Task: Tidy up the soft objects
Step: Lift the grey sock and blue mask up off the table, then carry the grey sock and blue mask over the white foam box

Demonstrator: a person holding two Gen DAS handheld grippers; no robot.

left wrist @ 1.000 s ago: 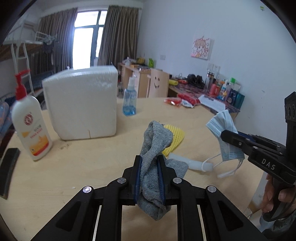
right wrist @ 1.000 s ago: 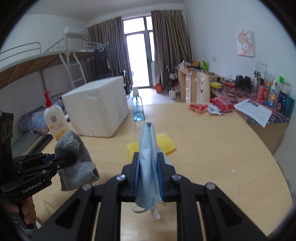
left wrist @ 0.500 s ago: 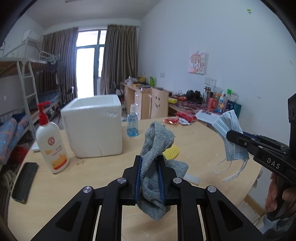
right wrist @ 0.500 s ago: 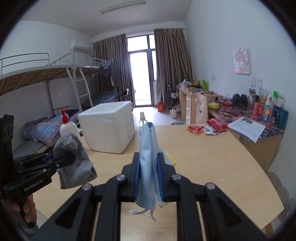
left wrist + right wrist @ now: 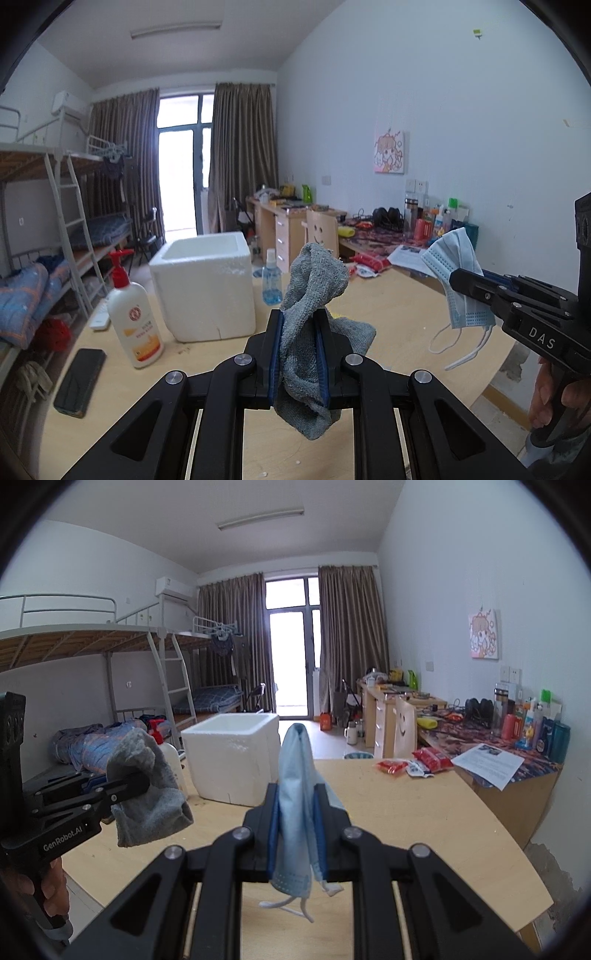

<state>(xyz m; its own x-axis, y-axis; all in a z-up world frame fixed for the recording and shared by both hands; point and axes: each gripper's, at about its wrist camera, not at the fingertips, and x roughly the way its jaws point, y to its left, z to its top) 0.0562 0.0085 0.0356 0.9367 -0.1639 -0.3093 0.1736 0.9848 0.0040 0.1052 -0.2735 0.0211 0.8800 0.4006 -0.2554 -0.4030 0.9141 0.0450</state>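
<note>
My left gripper [image 5: 298,325] is shut on a grey cloth [image 5: 314,288] and holds it well above the wooden table [image 5: 399,310]. It also shows at the left of the right wrist view [image 5: 142,775] with the cloth [image 5: 147,797] hanging from it. My right gripper [image 5: 297,797] is shut on a light blue face mask [image 5: 295,775], held above the table [image 5: 424,812]. In the left wrist view the right gripper [image 5: 456,278] and the mask [image 5: 458,280] are at the right. An open white foam box [image 5: 205,284] [image 5: 232,757] stands on the table ahead.
On the table stand a white lotion pump bottle [image 5: 133,321], a blue spray bottle [image 5: 271,284] and a black phone [image 5: 79,380]. Red snack packets [image 5: 413,766] lie at the far edge. A cluttered desk [image 5: 509,746] lines the right wall; bunk beds [image 5: 110,672] are left.
Both grippers have risen high above the table with their loads; the view now looks over the foam box's open top, and the yellow sponge has dropped out of sight.
</note>
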